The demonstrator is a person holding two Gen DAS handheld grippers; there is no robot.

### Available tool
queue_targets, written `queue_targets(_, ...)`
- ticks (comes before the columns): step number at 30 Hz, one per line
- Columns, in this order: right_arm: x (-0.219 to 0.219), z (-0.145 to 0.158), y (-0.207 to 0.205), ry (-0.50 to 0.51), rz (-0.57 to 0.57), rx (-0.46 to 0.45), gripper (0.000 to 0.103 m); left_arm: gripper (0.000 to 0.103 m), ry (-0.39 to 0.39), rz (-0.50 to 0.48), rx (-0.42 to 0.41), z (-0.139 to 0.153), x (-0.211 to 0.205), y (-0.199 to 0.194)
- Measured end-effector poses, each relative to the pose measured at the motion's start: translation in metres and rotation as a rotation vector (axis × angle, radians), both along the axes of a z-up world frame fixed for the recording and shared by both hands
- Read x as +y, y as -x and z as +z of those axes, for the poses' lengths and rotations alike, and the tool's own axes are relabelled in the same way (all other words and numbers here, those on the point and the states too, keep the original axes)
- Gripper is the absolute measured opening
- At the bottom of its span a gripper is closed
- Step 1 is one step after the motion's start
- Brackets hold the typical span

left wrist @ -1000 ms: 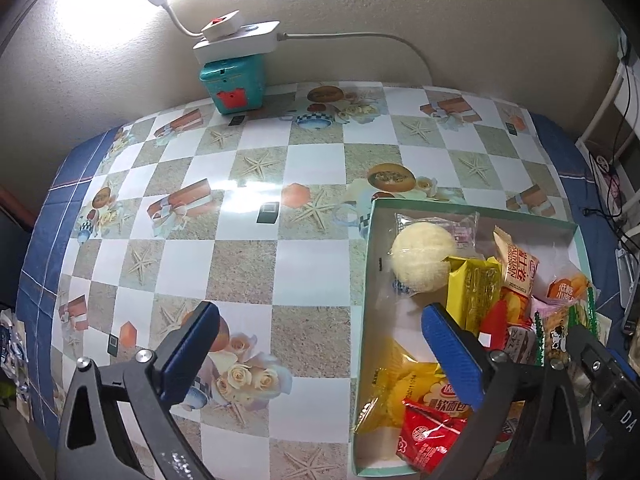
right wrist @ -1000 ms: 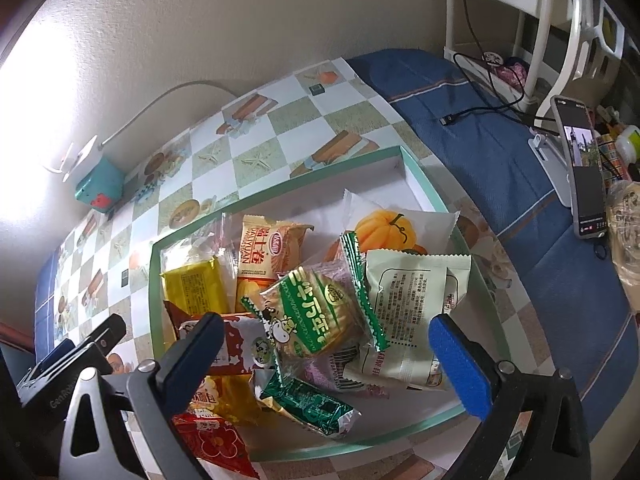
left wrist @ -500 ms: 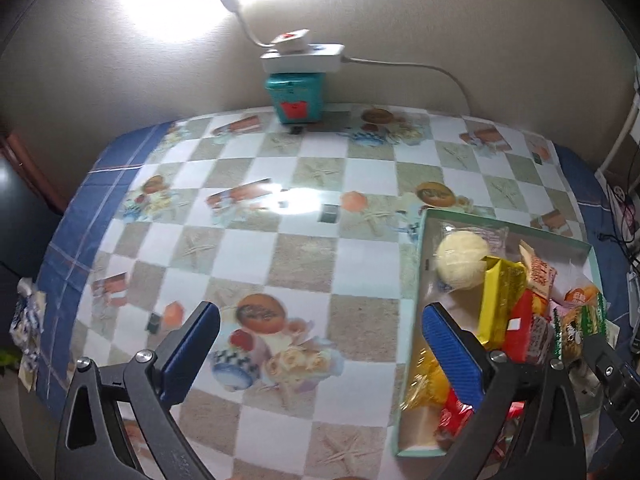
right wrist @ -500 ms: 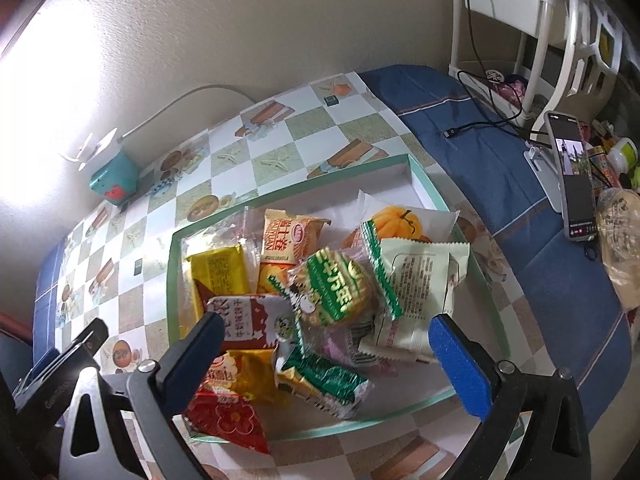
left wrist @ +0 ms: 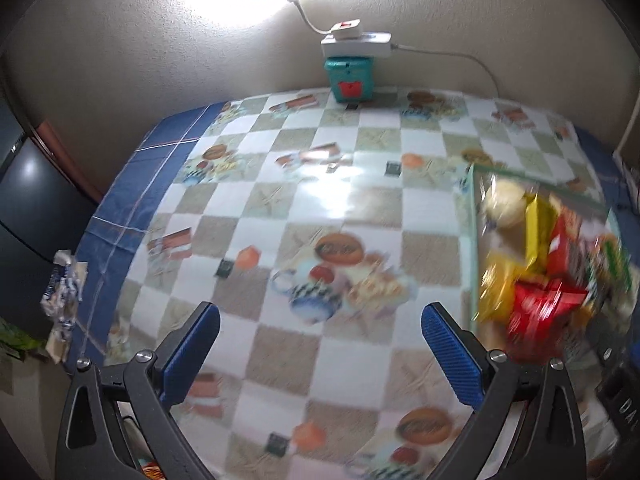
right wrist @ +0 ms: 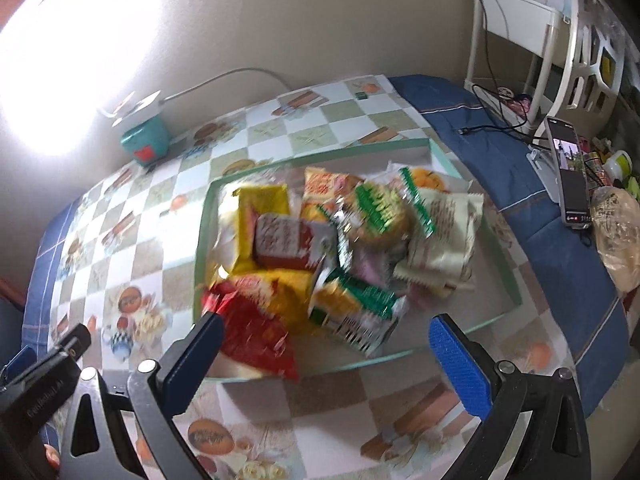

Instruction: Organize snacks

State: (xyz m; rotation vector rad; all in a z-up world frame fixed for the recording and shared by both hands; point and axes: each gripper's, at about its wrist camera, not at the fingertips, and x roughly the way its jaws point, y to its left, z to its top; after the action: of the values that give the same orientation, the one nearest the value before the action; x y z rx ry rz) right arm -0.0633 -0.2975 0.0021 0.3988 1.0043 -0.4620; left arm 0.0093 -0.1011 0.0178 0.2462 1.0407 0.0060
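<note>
The snacks (right wrist: 320,248) lie heaped in the green-rimmed tray (right wrist: 500,280), which sits on the checkered tablecloth (left wrist: 304,208), away from the teal box (left wrist: 352,80) by the wall. The right gripper (right wrist: 324,344) hovers at the tray's near edge, jaws wide and empty. The left gripper (left wrist: 320,344), equally wide and empty, hangs beside the tray over bare tablecloth.

My left gripper (left wrist: 320,332) is hovering over the tablecloth (left wrist: 280,208), and the snack tray (right wrist: 500,308) is sitting to its right. My right gripper (right wrist: 326,348) is hanging above the tray's near edge. Snack packets (right wrist: 332,240) are lying heaped inside the tray — mostly toward its left half. A small box (left wrist: 352,80) is standing at the table's far edge against the wall, with a power strip (left wrist: 356,42) resting on top. A phone (right wrist: 570,172) is lying off to the tray's right.
</note>
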Motion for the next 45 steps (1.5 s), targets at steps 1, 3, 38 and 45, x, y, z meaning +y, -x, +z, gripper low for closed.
queue_targets(1, 0.002, -0.001, 0.002, -0.001, 0.004, 0.001, 0.103, 0.101, -0.014, -0.015, 0.002, -0.002, 0.003, 0.006)
queue_targets(3, 0.009, -0.003, 0.007, 0.001, 0.009, 0.005, 0.103, 0.101, -0.024, -0.031, 0.002, -0.004, 0.009, 0.014)
queue_targets(38, 0.055, 0.003, 0.024, 0.075, 0.122, 0.018, 0.103, 0.101, 0.082, -0.038, 0.045, -0.005, 0.059, 0.034)
queue_targets(45, 0.056, 0.002, 0.021, 0.079, 0.128, 0.020, 0.103, 0.101, 0.080, -0.053, 0.057, -0.007, 0.059, 0.032)
